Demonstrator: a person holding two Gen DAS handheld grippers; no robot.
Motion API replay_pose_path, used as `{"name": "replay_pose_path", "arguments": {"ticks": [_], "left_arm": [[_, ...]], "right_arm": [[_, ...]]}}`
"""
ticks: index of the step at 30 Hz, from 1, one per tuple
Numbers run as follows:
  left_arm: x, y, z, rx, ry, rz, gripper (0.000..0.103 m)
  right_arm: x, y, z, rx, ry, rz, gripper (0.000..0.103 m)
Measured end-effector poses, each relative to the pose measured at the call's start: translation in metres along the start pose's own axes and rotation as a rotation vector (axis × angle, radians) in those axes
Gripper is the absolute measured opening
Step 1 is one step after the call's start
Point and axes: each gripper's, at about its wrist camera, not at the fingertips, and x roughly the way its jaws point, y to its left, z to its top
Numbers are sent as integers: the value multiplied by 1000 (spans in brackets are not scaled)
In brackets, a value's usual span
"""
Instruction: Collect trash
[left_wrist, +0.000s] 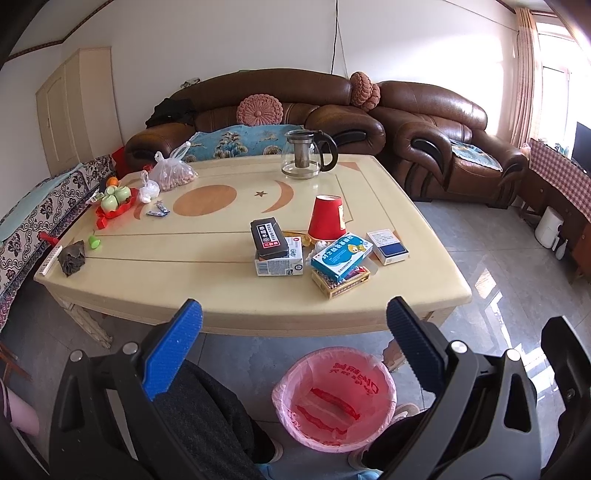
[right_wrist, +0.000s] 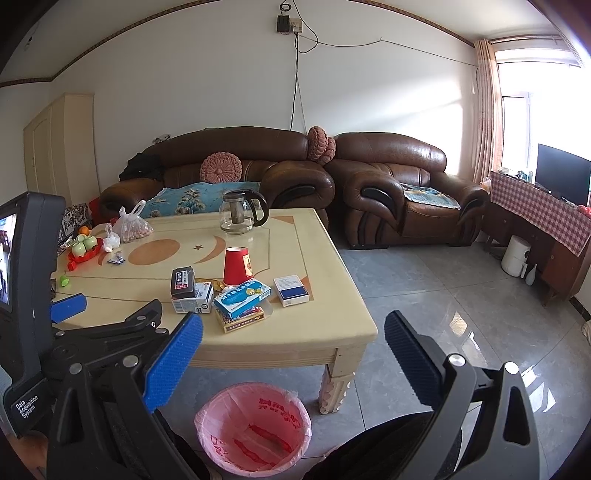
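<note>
While both grippers hover above the pink bin (left_wrist: 334, 398), left gripper (left_wrist: 293, 325) and right gripper (right_wrist: 293, 338) fingers spread wide, empty.

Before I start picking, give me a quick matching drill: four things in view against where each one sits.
Things:
1. red paper cup
2. black box
3. glass teapot
4. pink-lined bin

Places:
A. on the floor in front of the table
B. on top of a white carton
C. upside down, just behind the boxes
D. upright near the table's far edge, by the sofa

Pairs: 1-C, 2-B, 3-D, 4-A
</note>
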Motion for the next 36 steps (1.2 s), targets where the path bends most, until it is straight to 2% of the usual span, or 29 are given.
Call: {"name": "replay_pose_path", "arguments": {"ticks": [36], "left_arm": [[-4,10,9,-9,-3,7,98]], "right_arm": [[-2,3,1,6,-4,12,97]]}}
